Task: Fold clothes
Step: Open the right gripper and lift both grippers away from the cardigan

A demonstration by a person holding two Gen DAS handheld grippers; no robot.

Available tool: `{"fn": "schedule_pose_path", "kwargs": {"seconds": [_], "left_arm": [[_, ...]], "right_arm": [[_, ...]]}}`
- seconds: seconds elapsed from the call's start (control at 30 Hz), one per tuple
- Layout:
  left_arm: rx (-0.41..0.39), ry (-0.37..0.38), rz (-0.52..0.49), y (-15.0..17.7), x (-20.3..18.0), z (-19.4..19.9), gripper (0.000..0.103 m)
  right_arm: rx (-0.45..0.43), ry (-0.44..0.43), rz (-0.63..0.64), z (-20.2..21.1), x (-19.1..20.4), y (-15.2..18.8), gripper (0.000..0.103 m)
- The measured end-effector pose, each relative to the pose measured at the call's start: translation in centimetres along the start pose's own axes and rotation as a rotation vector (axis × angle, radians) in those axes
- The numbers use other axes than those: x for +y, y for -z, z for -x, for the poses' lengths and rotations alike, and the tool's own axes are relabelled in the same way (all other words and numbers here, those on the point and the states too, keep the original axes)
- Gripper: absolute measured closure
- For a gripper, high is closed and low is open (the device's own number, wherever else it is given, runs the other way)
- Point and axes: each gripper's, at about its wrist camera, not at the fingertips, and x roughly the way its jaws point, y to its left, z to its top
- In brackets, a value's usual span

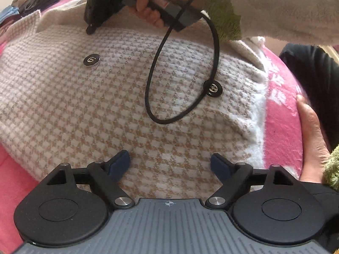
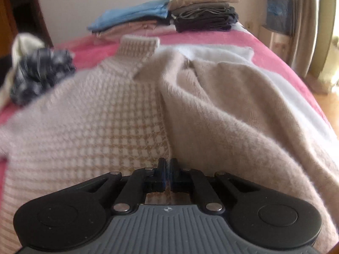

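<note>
A beige-and-white houndstooth cardigan point(image 1: 106, 110) with two dark round buttons point(image 1: 91, 60) lies spread on the pink bed. My left gripper point(image 1: 170, 165) is open and empty, its fingers just over the knit near the white fluffy hem. My right gripper point(image 2: 167, 174) has its jaws together at the edge where the plain beige flap point(image 2: 222, 114) meets the checked front point(image 2: 95, 116); whether cloth is pinched I cannot tell. The right gripper also shows in the left wrist view point(image 1: 91, 29), tip on the far part of the cardigan.
A black cable point(image 1: 182, 72) loops over the cardigan. Folded clothes point(image 2: 173, 14) are stacked at the bed's far end. A dark striped garment point(image 2: 40, 76) and a white one lie at the left. The pink blanket point(image 1: 281, 127) surrounds the cardigan.
</note>
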Motion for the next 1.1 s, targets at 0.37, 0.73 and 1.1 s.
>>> {"fn": "schedule_pose_path", "kwargs": {"seconds": [0.37,0.73,1.1], "left_arm": [[-0.137,-0.108,0.332,-0.8,6.6,2.6,0.023],[-0.266,-0.181,0.468,-1.6,9.0,4.1,0.025],[-0.251,-0.175,0.713,-0.1,13.5,2.6,0.028]], "right_arm": [[-0.110,-0.116,0.111,3.3,3.1,-2.3,0.095],[-0.015,-0.143,0.057,-0.7,4.4,-5.6,0.095],[-0.107,-0.069,-0.082,-12.4,5.8,-14.9,0.095]]}}
